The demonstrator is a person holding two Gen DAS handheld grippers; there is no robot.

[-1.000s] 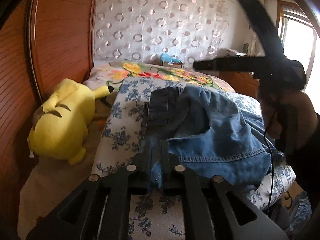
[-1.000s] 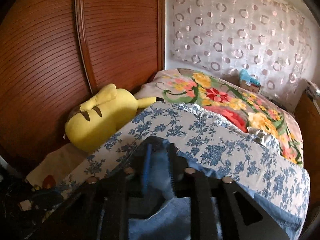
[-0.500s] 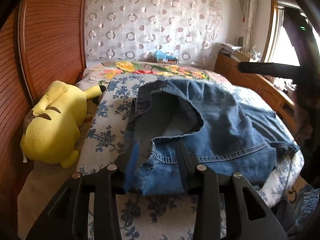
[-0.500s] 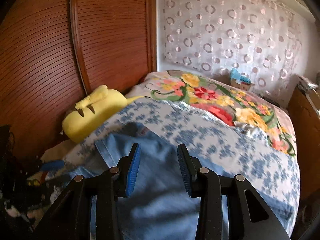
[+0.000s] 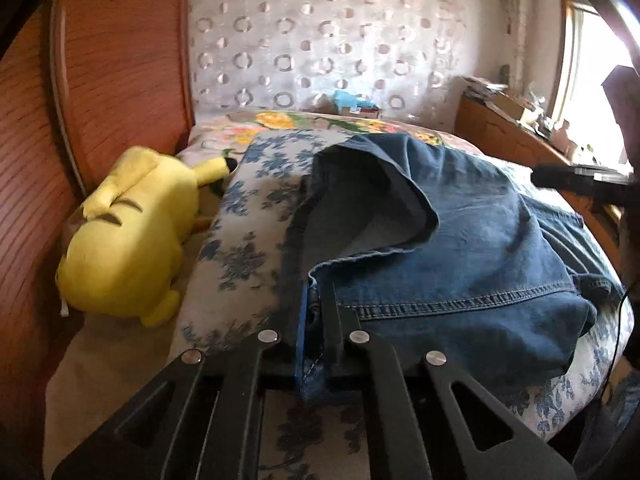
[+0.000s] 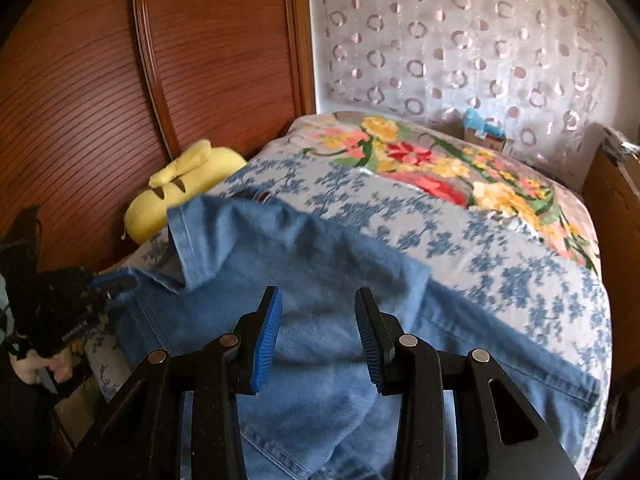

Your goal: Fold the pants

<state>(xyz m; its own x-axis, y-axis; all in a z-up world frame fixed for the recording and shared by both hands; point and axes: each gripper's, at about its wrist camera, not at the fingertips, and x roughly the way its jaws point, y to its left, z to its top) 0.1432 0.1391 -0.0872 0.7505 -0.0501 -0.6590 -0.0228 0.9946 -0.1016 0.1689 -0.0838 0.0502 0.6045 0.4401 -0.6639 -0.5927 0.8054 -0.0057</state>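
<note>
Since half a second ago the left gripper [image 5: 316, 312] has closed onto the denim edge, and the pants [image 5: 440, 256] lie flatter. At nine o'clock in the left view a yellow plush toy [image 5: 128, 232] lies beside the blue-flowered bedspread [image 5: 248, 216]. The pants spread from the clamped fingers toward two o'clock. The right gripper [image 6: 316, 336], its blue pads [image 6: 266, 344] apart and holding nothing, hovers over the pants, which stretch from nine to four o'clock beneath it.
</note>
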